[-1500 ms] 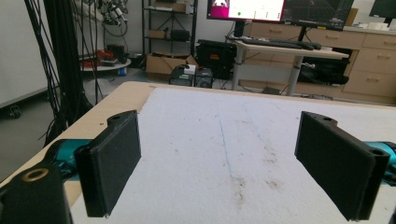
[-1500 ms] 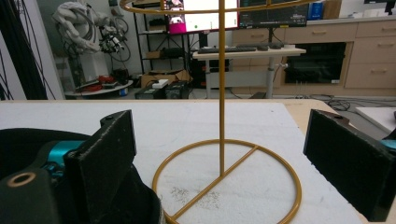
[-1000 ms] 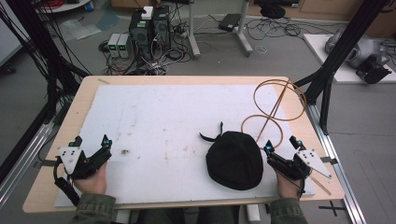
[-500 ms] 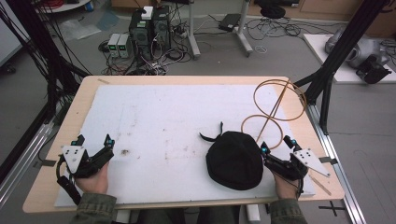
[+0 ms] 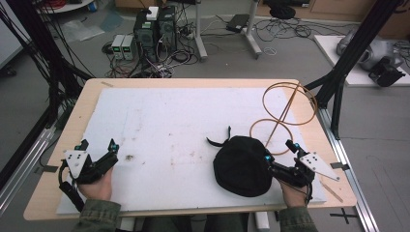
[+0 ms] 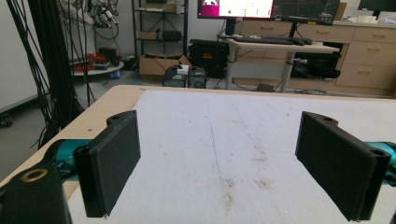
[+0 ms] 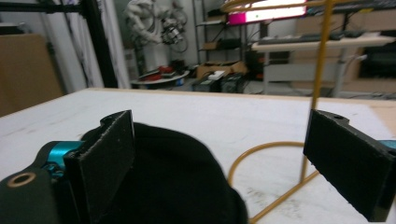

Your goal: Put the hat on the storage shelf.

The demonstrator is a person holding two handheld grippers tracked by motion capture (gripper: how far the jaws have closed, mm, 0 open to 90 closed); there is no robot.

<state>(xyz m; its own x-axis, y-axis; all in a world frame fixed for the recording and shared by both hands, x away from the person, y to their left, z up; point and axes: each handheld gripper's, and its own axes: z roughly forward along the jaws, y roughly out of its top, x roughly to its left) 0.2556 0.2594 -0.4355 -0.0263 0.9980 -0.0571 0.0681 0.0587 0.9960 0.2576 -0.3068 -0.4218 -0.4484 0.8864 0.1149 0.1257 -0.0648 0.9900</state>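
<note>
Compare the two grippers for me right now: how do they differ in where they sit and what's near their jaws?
The left gripper sits over bare white mat, nothing between its jaws. The right gripper is at the black cap, one jaw against its edge, the other toward the wire stand. Both are open and hand-held near the table's front edge.

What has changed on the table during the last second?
The right gripper has moved left, up to the edge of the black cap, jaws open, gripping nothing yet. The left gripper, also open, the cap and the wire stand stayed in place.
</note>
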